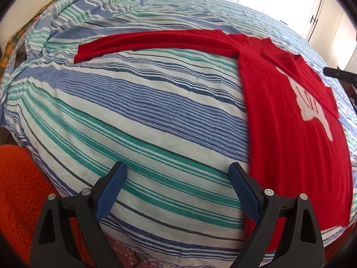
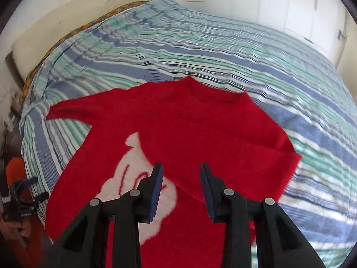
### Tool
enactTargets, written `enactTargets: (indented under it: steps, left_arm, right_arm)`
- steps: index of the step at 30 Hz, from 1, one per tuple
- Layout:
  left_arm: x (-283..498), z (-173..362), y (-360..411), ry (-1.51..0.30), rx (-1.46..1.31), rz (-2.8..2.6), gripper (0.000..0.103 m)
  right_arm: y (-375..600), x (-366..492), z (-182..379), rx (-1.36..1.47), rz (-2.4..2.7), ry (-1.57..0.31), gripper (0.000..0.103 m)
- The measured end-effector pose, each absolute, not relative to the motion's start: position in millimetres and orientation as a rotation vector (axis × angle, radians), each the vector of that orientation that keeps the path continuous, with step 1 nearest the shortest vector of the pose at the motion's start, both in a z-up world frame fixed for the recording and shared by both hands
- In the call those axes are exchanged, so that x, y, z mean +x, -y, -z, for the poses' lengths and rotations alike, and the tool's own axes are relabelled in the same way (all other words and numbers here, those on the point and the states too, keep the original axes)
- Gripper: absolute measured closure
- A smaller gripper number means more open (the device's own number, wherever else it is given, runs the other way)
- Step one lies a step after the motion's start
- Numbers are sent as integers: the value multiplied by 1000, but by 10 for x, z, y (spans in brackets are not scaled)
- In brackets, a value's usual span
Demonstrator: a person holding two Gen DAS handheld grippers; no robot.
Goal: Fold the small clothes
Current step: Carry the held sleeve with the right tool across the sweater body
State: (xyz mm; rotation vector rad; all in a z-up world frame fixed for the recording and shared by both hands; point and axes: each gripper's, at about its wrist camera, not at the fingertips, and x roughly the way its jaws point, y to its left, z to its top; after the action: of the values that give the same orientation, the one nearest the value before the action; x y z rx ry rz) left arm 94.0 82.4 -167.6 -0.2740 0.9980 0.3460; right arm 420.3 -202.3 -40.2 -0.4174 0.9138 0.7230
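Red sweater (image 2: 200,120) lies flat on a bed under a striped bedspread (image 1: 138,102) in blue, green and white. It bears a white patch (image 2: 138,178) with red lettering on its front. In the left wrist view one sleeve (image 1: 142,40) stretches straight out across the stripes towards the far left, while the body of the sweater runs down the right side of that view. The other sleeve (image 2: 225,147) is folded in across the chest and covers part of the white patch, its cuff end lying just ahead of the right gripper.

Left gripper (image 1: 178,172) hangs over bare bedspread beside the sweater's near edge, its blue-padded jaws spread wide with nothing between them. Right gripper (image 2: 181,172) is above the folded sleeve and the patch; its jaws stand apart at a narrower gap, and no cloth is pinched between the pads. That view is blurred.

An orange fleecy cloth (image 1: 20,189) shows at the lower left of the left wrist view, off the edge of the bed. White cupboard doors (image 2: 290,11) stand beyond the far side of the bed
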Motion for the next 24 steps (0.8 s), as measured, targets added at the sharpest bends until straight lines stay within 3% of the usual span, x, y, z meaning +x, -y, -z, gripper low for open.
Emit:
enactTargets:
  steps: [4, 11, 12, 13, 19, 20, 21, 22, 24]
  left_arm:
    - [909, 1685, -876, -998, -300, -344, 10]
    - [929, 1701, -1001, -1006, -373, -343, 9]
    - [938, 1704, -1007, -1007, -377, -343, 9]
    - [946, 1706, -1012, -1007, -380, -343, 9]
    - [978, 1735, -1026, -1009, -389, -336, 7]
    - [993, 1741, -1017, -1011, -385, -338, 7]
    - [1004, 1741, -1006, -1013, -378, -341, 7]
    - [1010, 1737, -999, -1013, -372, -343, 7]
    - [1009, 1725, -1008, -1009, -375, -339, 7]
  right_arm:
    - [1214, 4022, 678, -587, -833, -862, 70]
    - [614, 4469, 1172, -658, -739, -969, 71]
    - [584, 4514, 1238, -687, -725, -978, 80]
    - [567, 4533, 1274, -712, -711, -974, 98]
    - [686, 4114, 979, -678, -960, -887, 97]
    - [704, 4035, 998, -693, -1000, -916, 91]
    - [736, 3978, 1007, -701, -1012, -929, 69]
    - [797, 3953, 979, -686, -1008, -931, 36]
    - [1054, 3976, 773, -520, -1049, -916, 30]
